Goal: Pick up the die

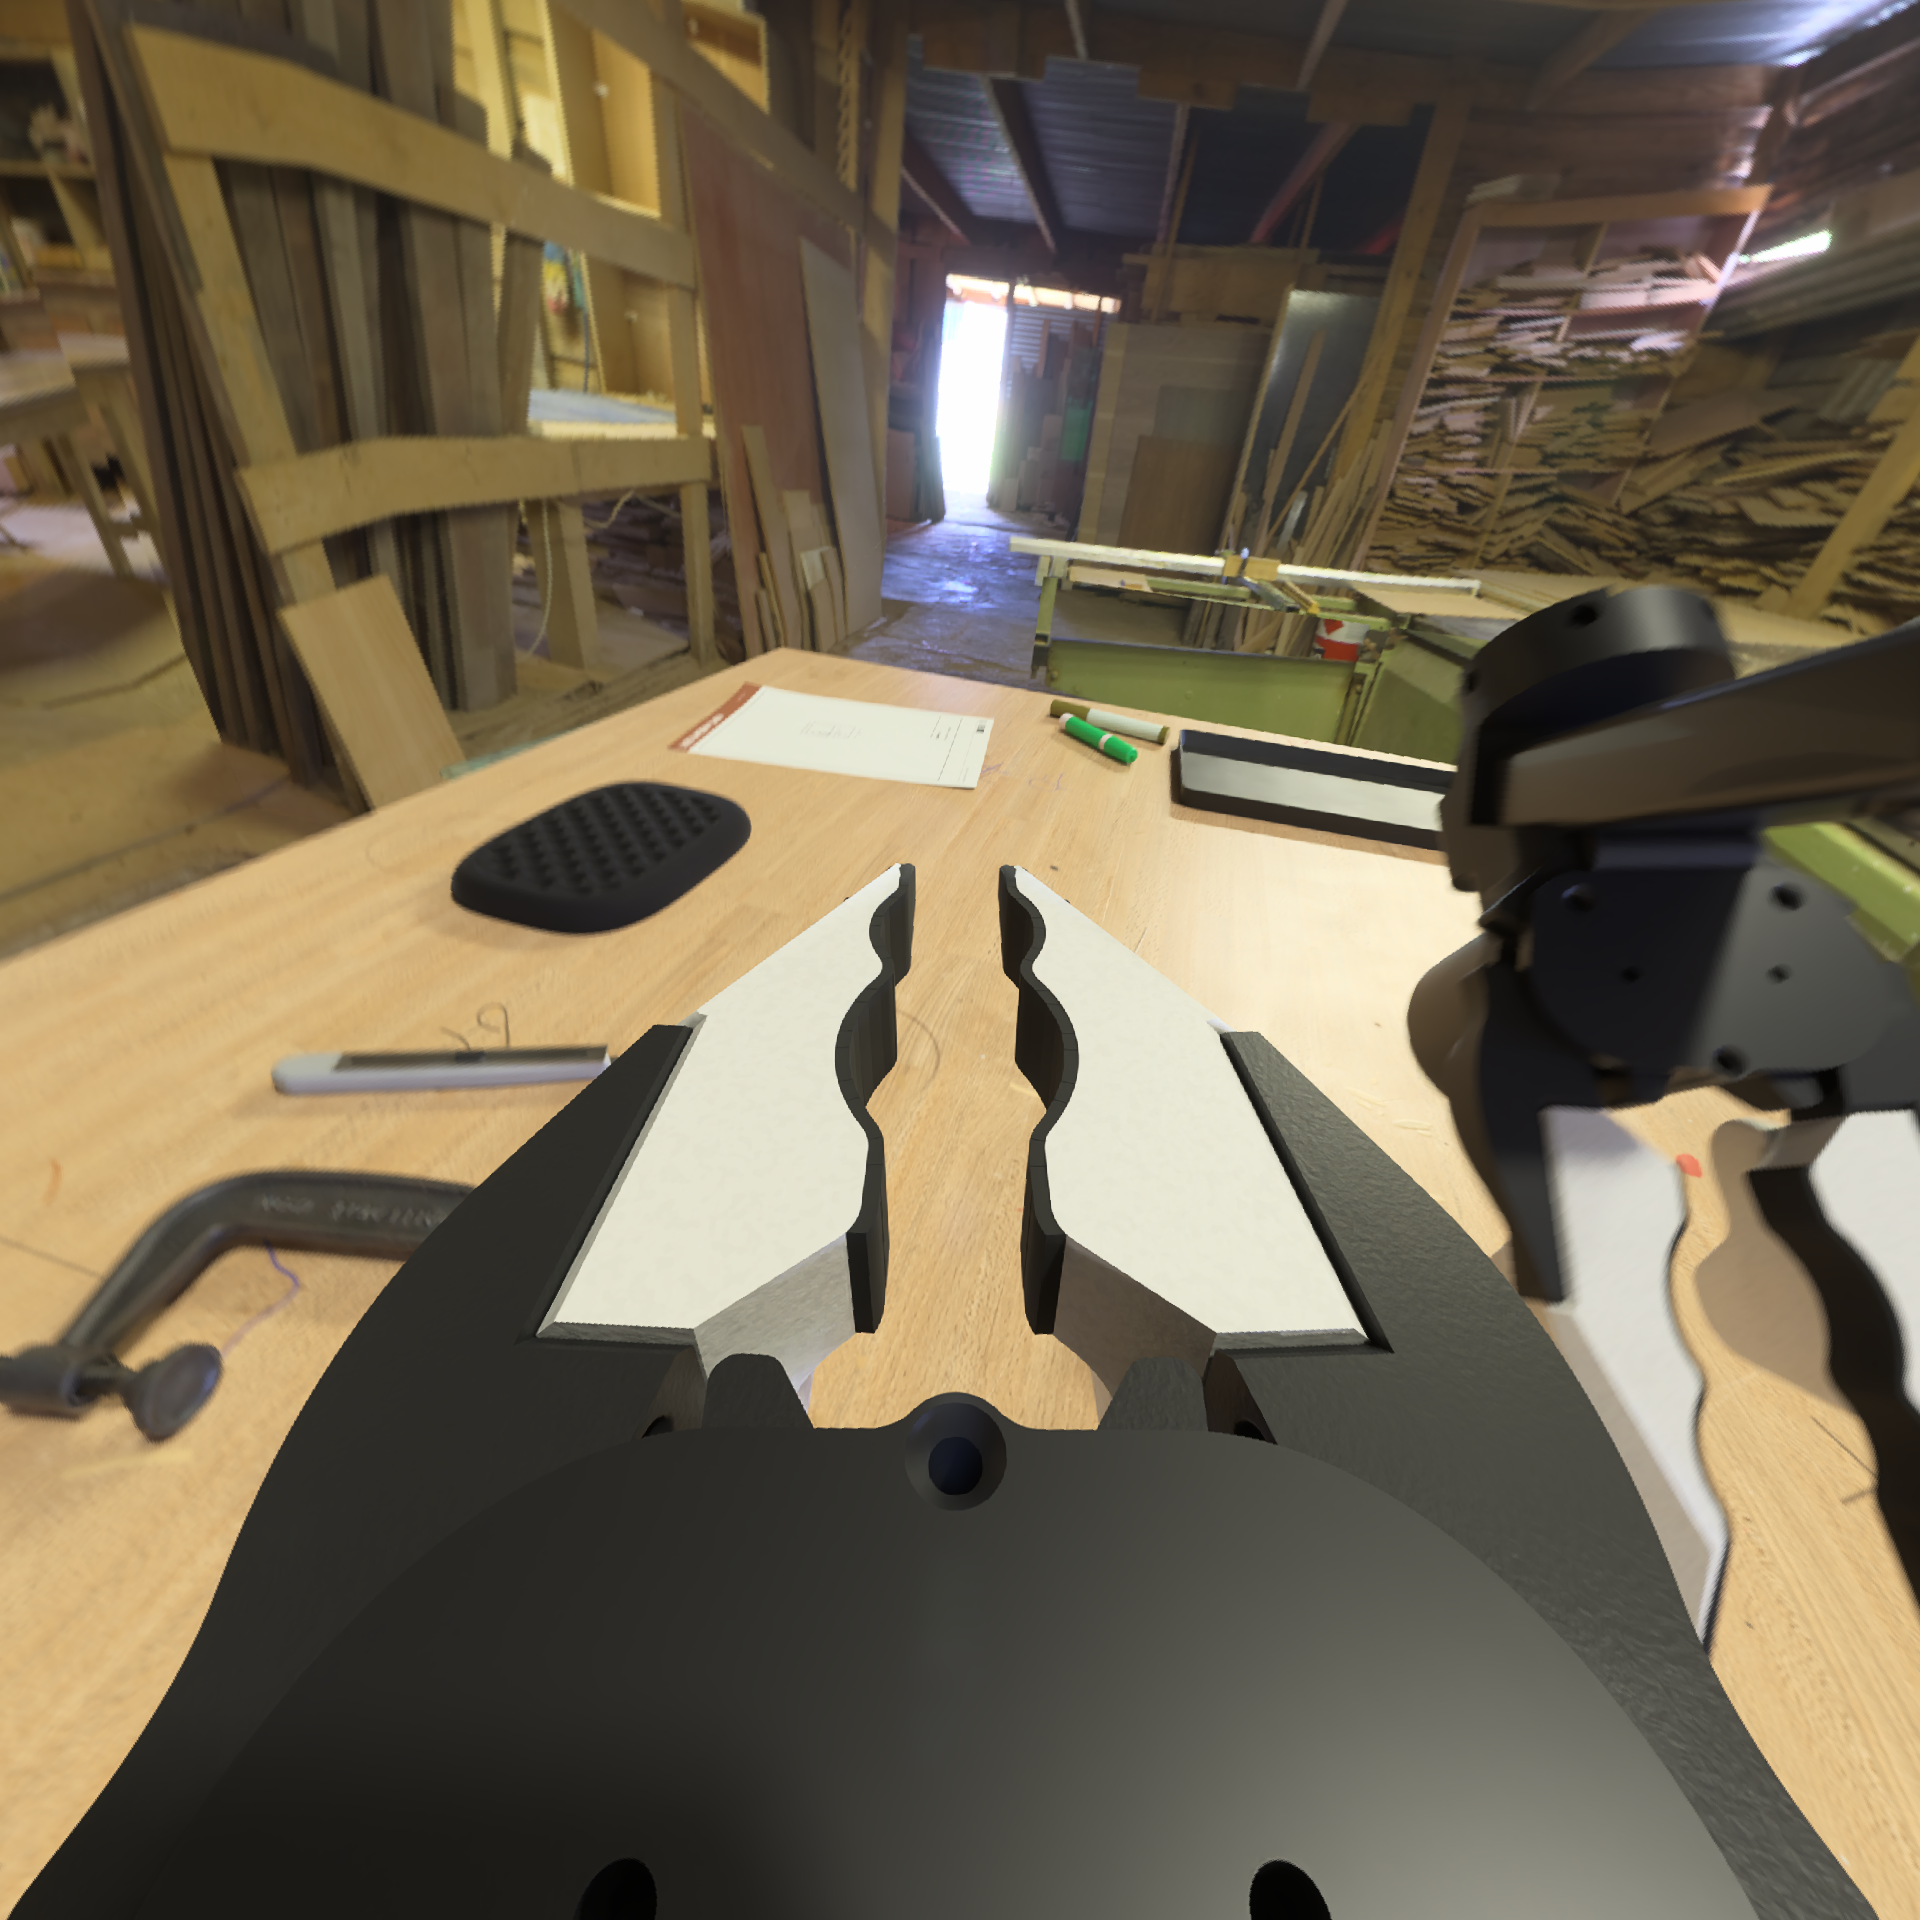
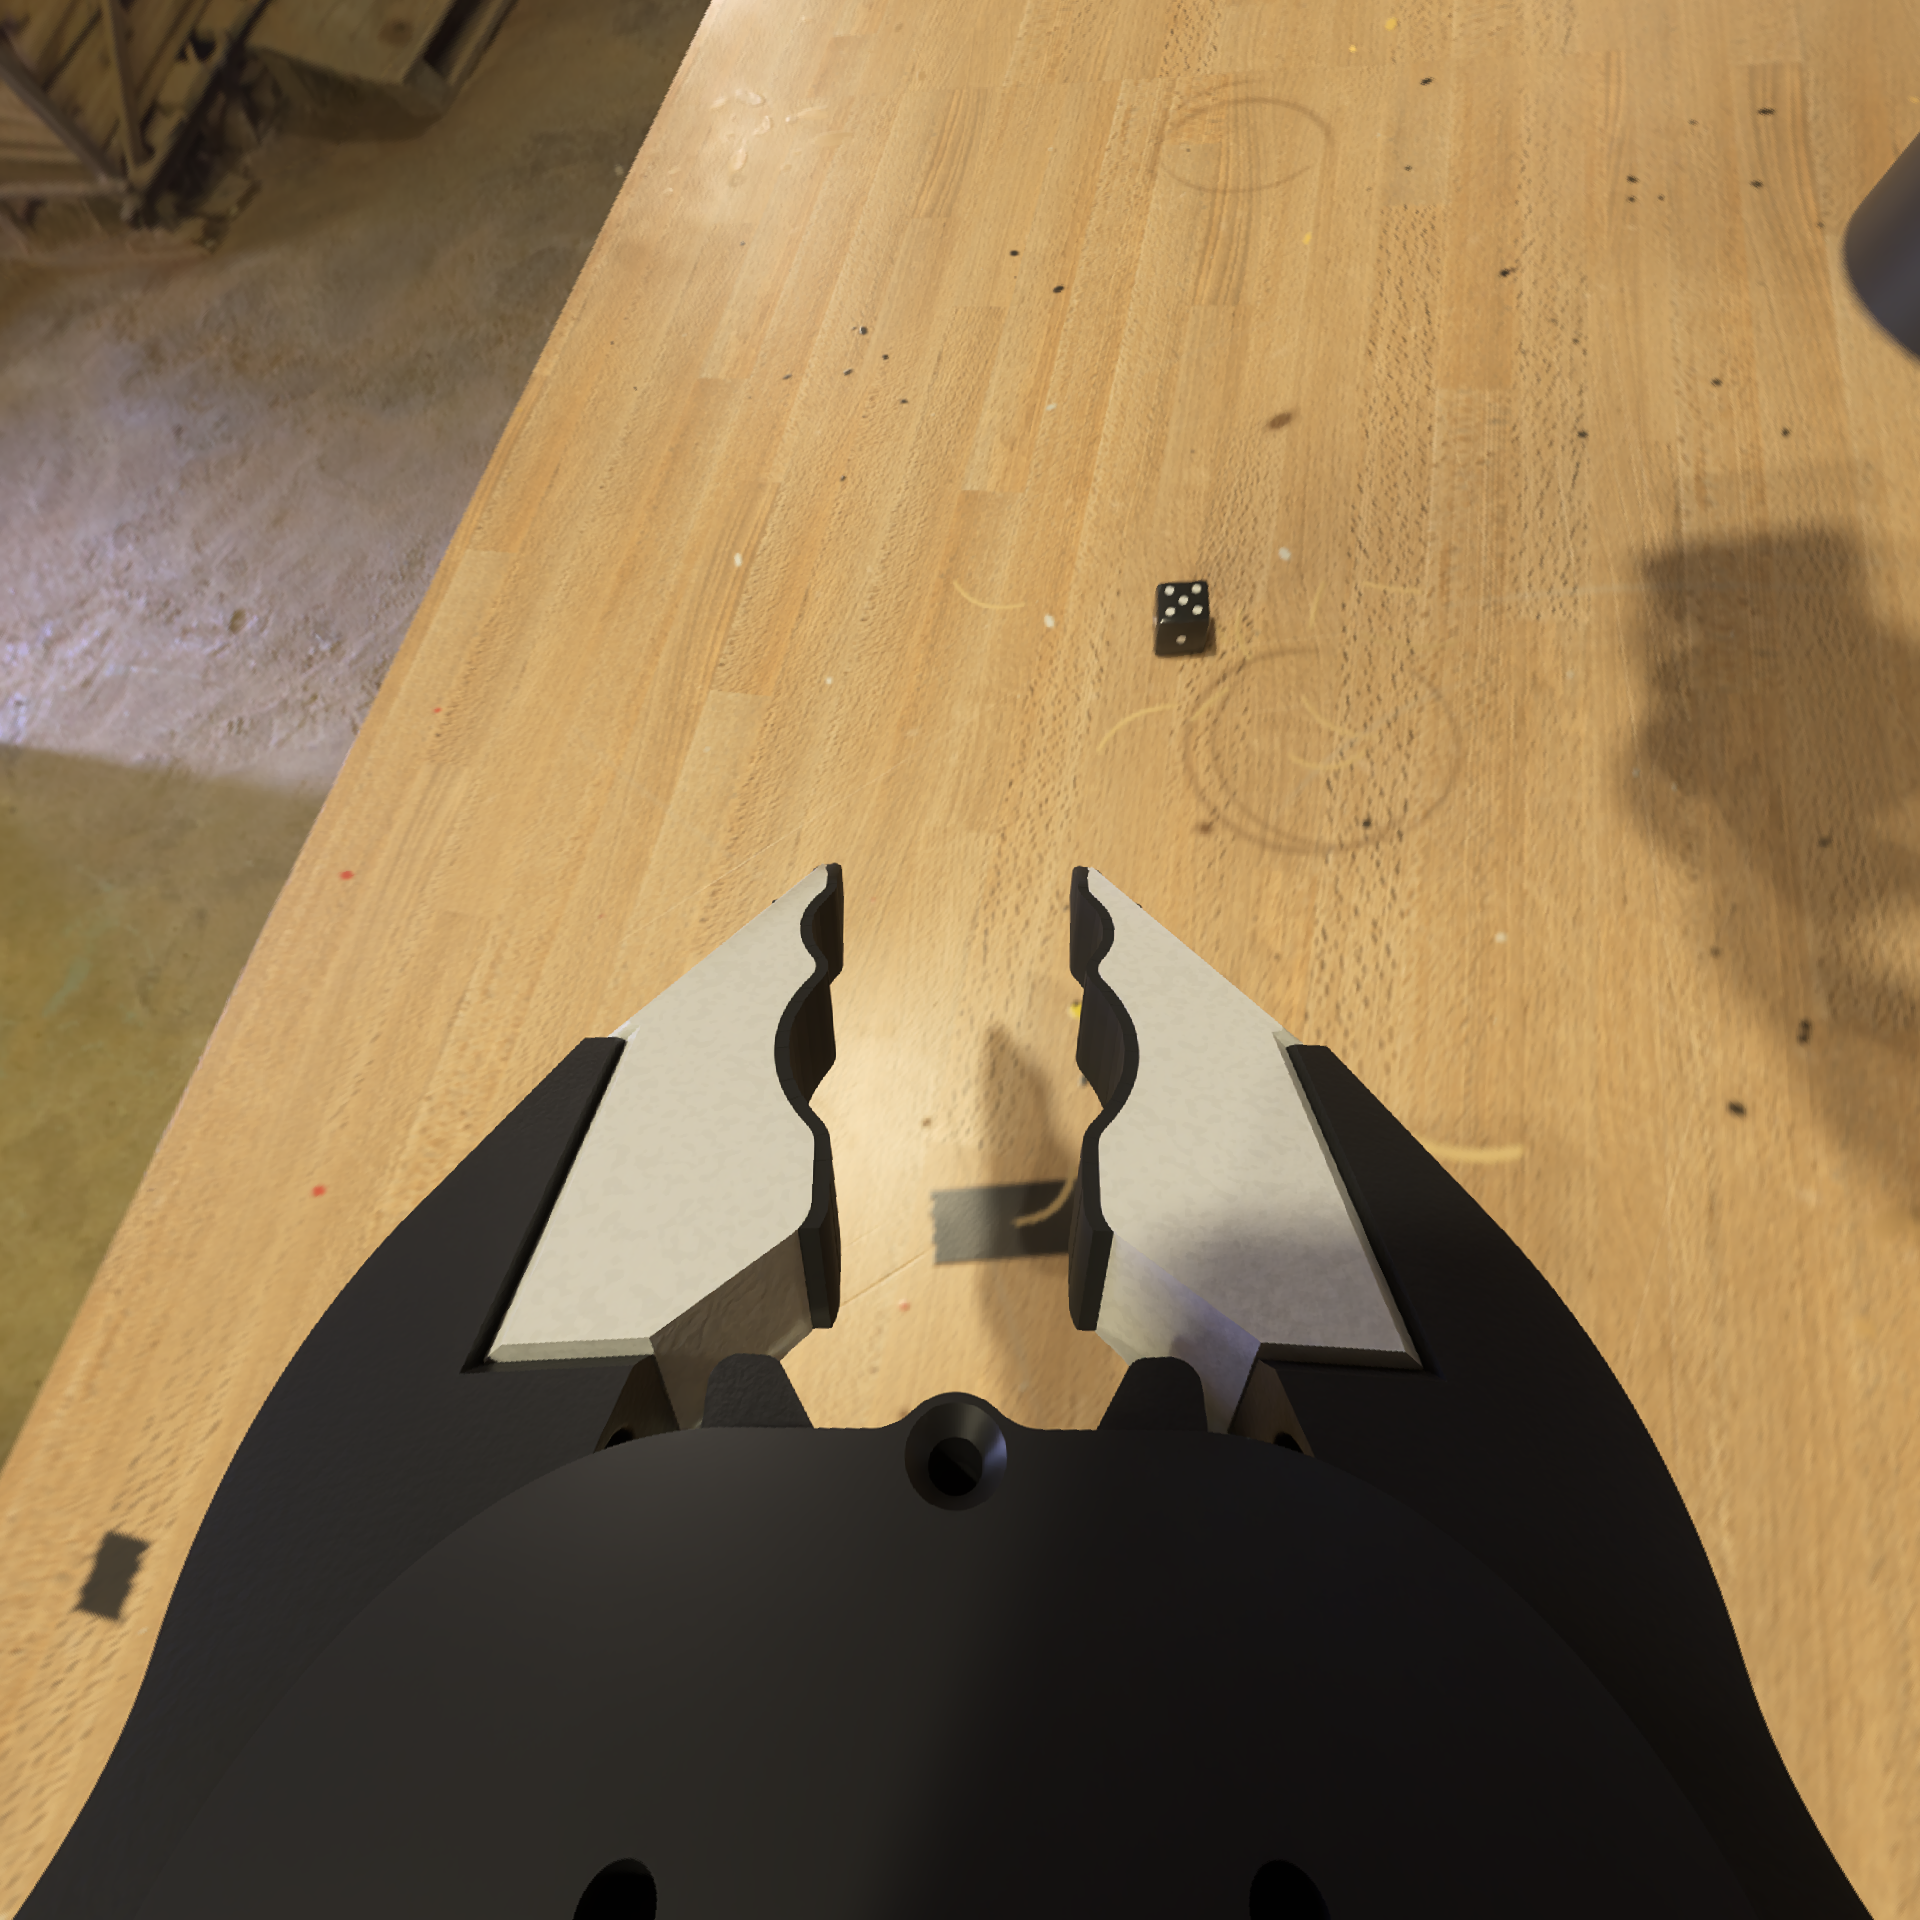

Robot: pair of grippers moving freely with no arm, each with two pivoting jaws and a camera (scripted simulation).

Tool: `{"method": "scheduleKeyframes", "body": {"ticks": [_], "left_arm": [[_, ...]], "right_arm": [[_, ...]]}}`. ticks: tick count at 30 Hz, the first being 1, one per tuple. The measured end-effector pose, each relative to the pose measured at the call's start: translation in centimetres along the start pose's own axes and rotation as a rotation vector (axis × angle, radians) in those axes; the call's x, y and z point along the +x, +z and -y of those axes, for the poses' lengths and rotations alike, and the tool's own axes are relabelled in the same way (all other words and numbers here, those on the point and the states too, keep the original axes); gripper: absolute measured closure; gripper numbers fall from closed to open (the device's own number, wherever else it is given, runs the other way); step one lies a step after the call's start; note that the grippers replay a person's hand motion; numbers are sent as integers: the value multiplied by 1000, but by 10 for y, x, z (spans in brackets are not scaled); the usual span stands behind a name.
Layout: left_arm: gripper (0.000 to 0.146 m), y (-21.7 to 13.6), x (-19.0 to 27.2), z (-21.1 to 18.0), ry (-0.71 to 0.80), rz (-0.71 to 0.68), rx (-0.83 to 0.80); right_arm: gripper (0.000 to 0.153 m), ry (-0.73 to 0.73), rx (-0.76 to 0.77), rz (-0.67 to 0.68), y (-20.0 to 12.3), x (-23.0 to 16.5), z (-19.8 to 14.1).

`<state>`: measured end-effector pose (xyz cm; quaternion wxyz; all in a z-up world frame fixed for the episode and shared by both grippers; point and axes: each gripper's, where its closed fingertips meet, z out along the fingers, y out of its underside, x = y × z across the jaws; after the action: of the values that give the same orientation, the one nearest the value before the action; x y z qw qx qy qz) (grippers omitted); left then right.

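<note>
Timber workshop w/ stacked boards all round; pale wooden bench (image 2: 935, 520) carries everything. On it, in the left wrist view: black dimpled pad (image 1: 601, 854), grey utility knife (image 1: 442, 1068), dark C-clamp (image 1: 187, 1278), sheet of paper (image 1: 836, 734), green marker (image 1: 1098, 739), black tray (image 1: 1309, 781). Left gripper (image 1: 956, 878) hangs above bare bench, jaws slightly parted, nothing between them. Right gripper (image 2: 956, 878) is released too, jaws wider, also empty. Die (image 2: 1182, 617) sits flat on the bench, ahead of the right gripper & a bit right of its centreline, well apart from the tips, beside a faint ring stain. It's black w/ white pips: five-pip face up, single-pip face toward the camera. Being a cube it has no long axis; its edges run nearly square to the right gripper's line, twisted only slightly. Step in hand, by my read: approach, pre-grasp, nothing touched yet. Next move prob needs the right gripper to go fwd & slightly right, drop so the tips straddle the die's side faces, then close. Die is small vs. the jaw gap, so centring matters; an off-centre pinch could flick it away.
</note>
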<state>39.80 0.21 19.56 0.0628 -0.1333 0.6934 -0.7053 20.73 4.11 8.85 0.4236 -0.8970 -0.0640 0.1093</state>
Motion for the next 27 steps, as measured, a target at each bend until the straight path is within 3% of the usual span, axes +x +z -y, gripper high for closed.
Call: {"method": "scheduleKeyframes", "body": {"ticks": [7,13,20,27], "left_arm": [[130,-42,19,57,196,73,-37],[130,-86,7,83,219,202,7],[130,-96,2,87,227,235,1],[130,-103,4,93,232,240,20]], "right_arm": [[108,-24,-2,-11,41,36,24],[114,-42,-54,-74,88,60,37],[121,10,-158,-86,128,72,28],[137,-19,-188,-63,139,68,23]]}}
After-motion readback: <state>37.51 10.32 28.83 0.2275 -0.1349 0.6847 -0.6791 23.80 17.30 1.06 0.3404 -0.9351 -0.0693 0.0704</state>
